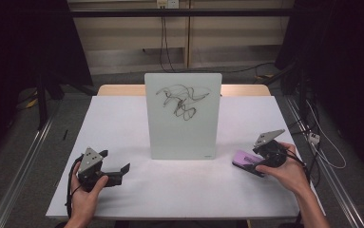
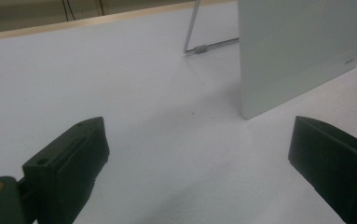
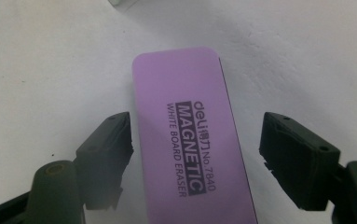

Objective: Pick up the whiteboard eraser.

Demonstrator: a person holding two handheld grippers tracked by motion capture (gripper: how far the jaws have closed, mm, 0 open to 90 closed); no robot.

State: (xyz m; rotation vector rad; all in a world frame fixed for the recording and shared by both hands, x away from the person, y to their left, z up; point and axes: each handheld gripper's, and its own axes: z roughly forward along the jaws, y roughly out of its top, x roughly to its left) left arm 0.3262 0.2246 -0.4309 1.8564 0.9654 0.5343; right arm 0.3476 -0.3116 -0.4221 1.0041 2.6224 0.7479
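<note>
From above, I see the desk (image 1: 122, 123) with a white board (image 1: 183, 116) standing up near the middle, closer to the far edge. It has black scribbles (image 1: 182, 101) on it. My left gripper (image 1: 118, 173) rests near the front left corner, and its jaws look apart with nothing in them. My right gripper (image 1: 254, 156) is near the right edge, over a purple eraser (image 1: 246, 161) that lies flat on the desk.

In the left gripper view, my left gripper (image 2: 199, 158) is wide open over bare desk. The board (image 2: 302, 51) stands just ahead. I can see a thin metal leg (image 2: 192, 28) behind it, which the high view hides.

In the right gripper view, my right gripper (image 3: 197, 154) is wide open, one jaw on each long side of the eraser (image 3: 185, 135). The left jaw is just beside it. The right jaw has a gap. Here I can read the words "white board eraser", too small to read from above.

I think the step is to grab the eraser. To do it well, I should move a bit so it sits in the middle, then close on the long sides and lift it flat.
</note>
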